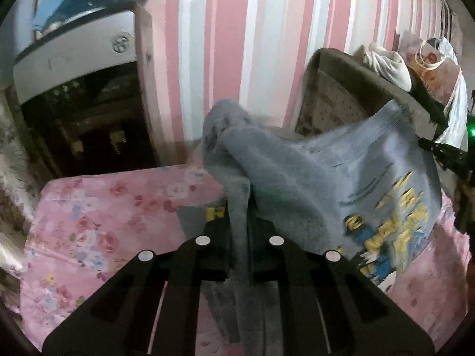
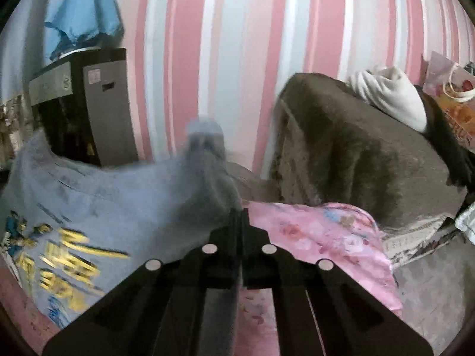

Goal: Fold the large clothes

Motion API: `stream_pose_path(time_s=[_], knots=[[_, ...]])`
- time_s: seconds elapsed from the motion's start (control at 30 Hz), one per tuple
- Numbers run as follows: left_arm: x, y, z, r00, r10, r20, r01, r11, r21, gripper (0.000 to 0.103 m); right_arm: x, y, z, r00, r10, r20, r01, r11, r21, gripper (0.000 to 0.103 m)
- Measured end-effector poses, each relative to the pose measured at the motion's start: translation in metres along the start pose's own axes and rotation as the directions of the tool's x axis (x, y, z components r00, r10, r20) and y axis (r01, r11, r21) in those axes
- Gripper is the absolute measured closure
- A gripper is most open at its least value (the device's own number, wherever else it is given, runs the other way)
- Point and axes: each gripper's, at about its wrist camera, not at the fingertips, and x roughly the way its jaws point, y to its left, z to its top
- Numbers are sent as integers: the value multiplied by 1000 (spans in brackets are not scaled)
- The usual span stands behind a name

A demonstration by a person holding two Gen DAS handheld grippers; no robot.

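Both grippers pinched the grey T-shirt above the bed.

The left gripper [image 1: 240, 207] was clamped on a bunched fold of the grey T-shirt [image 1: 297, 178], which rose ahead of it and spread to its right, yellow-and-blue print showing. The right gripper [image 2: 241, 216] was pressed together on another edge, the T-shirt [image 2: 118, 201] stretching away to its left. Beneath lay a pink floral bedsheet [image 1: 98, 225]; beyond, a brown armchair [image 2: 356, 154] and striped wall [image 2: 222, 59].

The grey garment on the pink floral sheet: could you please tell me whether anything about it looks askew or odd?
Nothing looks damaged. The grey garment is merely bunched, hanging unevenly between the left gripper and right gripper, its yellow print crumpled over the pink floral sheet.
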Motion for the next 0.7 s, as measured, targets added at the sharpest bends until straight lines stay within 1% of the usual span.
stream_pose_path(time_s=[0.03, 0.13, 0.17, 0.27, 0.37, 0.4, 0.47, 0.53, 0.57, 0.63, 0.7], knots=[[5, 4, -3, 1000, 5, -19, -6, 1000, -6, 95, 9, -2, -3, 1000, -4, -29, 4, 1000, 4, 102], [36, 28, -22, 993, -9, -120, 0, 997, -80, 93, 42, -2, -18, 990, -15, -140, 18, 1000, 18, 102], [45, 35, -30, 990, -25, -141, 10, 994, -106, 93, 50, -2, -23, 986, -16, -167, 21, 999, 26, 102], [50, 43, -41, 989, -56, -139, 36, 989, -143, 92, 63, 0, -33, 976, -22, -215, 31, 999, 41, 102], [46, 35, -38, 990, -21, -141, 6, 994, -106, 92, 61, 3, -32, 974, -30, -224, 35, 999, 18, 102], [45, 33, -36, 990, -7, -140, -6, 996, -93, 89, 62, 2, -31, 974, -27, -226, 32, 999, 18, 101], [40, 30, -28, 992, 29, -124, -39, 996, -74, 78, 55, 2, -29, 977, 7, -213, 2, 999, 38, 100], [39, 29, -20, 993, 54, -109, -62, 996, -69, 56, 51, -1, -27, 978, 37, -207, -23, 997, 68, 97], [41, 29, -14, 992, 60, -112, -68, 995, -68, 53, 51, -4, -25, 974, 83, -209, -63, 993, 100, 95], [48, 29, -5, 991, 50, -121, -59, 996, -71, 50, 55, -9, -23, 970, 101, -220, -74, 989, 126, 90], [58, 30, 4, 989, 41, -141, -53, 995, -80, 50, 59, -9, -19, 966, 122, -229, -90, 985, 147, 89]])
